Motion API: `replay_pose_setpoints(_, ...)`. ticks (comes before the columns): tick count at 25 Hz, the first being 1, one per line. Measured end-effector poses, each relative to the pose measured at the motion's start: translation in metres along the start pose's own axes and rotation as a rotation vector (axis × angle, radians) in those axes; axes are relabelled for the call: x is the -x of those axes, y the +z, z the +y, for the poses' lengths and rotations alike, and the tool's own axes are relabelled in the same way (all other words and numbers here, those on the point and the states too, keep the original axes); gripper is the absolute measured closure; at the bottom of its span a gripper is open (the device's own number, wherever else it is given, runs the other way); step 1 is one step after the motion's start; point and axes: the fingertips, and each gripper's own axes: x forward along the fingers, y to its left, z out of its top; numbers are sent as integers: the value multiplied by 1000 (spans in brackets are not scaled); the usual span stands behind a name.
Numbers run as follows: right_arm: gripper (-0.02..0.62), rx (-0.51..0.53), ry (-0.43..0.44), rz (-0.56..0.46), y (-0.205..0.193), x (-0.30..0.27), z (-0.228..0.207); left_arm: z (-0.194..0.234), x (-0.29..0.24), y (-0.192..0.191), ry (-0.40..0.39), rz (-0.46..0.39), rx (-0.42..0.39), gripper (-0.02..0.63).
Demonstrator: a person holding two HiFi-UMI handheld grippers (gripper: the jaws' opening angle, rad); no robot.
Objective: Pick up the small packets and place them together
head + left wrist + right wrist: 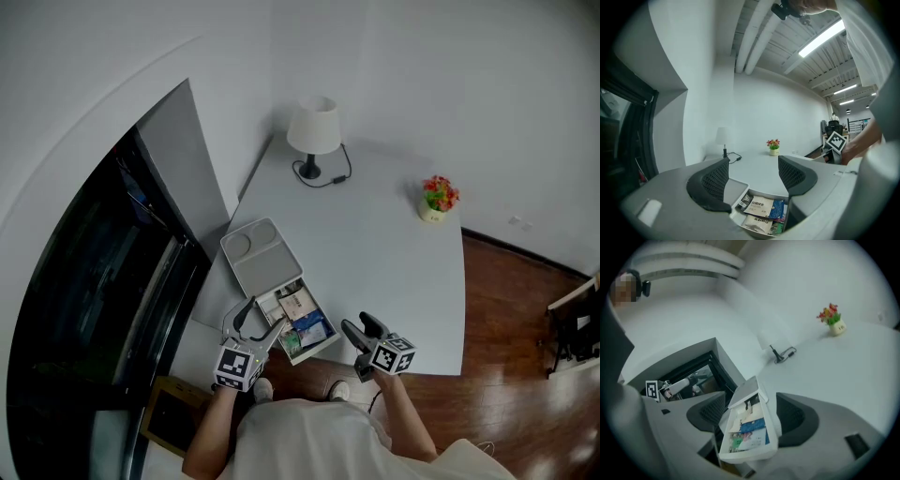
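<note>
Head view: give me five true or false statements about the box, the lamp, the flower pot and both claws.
1. The packets lie inside the open white box. True.
2. The lamp stands at the table's near edge. False: it stands at the far corner.
3. The left claw is open. True.
4. The right claw is shut on a packet. False: it is open and empty.
5. The flower pot sits in the box. False: it stands on the table, far from the box.

light: bright, even | source: ceiling strip lights [820,40] | blur: right gripper view soft | edges: fisheye, dark corners
</note>
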Motion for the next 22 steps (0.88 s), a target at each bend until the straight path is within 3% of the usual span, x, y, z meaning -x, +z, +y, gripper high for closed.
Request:
replay_pose_setpoints(8,170,467,-80,-150,98,7,37,8,9,1,16,-6,9,267)
replay_pose_setpoints(12,170,657,25,-193,124,8,87,4,15,9,-18,-27,19,215)
replay_pose_setpoints(15,172,734,139,-207,131,10,125,-2,20,21,-64,-57,31,199)
replay_pose_setpoints(18,206,743,233,-200,130,13,155,-13,26,29,-148,-55,56,207)
replay_pose_setpoints(22,207,741,320,-158,118,12,171,-21,29,25,-198,-1,-28,224)
